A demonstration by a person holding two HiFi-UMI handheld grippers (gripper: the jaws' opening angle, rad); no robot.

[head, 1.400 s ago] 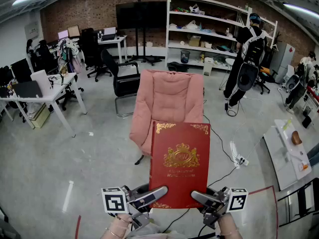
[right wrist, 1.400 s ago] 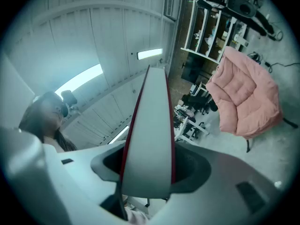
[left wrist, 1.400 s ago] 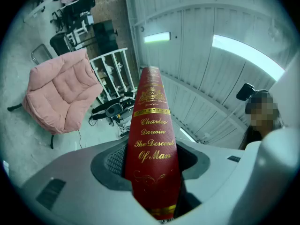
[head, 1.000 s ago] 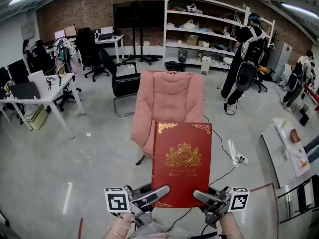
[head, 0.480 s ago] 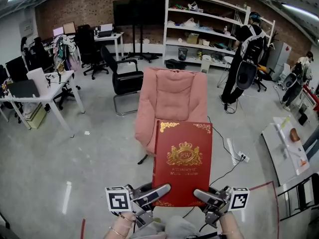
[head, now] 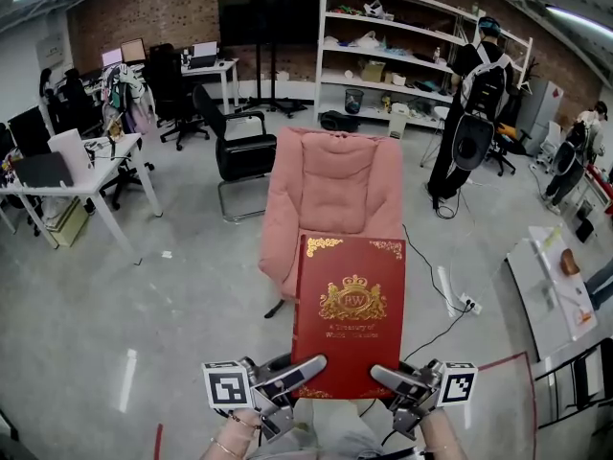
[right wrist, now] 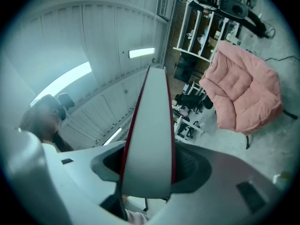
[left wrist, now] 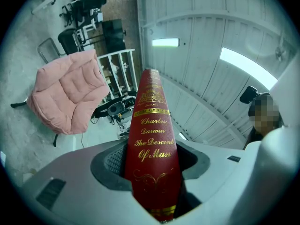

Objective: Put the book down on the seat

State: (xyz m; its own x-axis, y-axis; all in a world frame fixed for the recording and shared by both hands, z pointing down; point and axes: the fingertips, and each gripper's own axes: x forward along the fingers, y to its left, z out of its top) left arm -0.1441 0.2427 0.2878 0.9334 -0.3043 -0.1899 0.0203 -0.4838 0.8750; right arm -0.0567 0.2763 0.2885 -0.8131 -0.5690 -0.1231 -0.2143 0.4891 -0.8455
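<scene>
A thick red book with gold crest and corner ornaments is held flat in front of me, its far edge overlapping the front of the pink cushioned seat. My left gripper is shut on the book's near left corner; in the left gripper view the gold-lettered spine fills the jaws. My right gripper is shut on the near right corner, where the white page edge sits between the jaws. The pink seat stands beyond the book in both gripper views.
A black office chair stands behind the seat on the left. White desks with monitors line the left side. White shelves run along the brick back wall. A person stands at the right. A power strip and cable lie on the floor.
The view has drawn slightly nearer the pink seat, which sits a little larger and more central. The book stays gripped at both near corners.
</scene>
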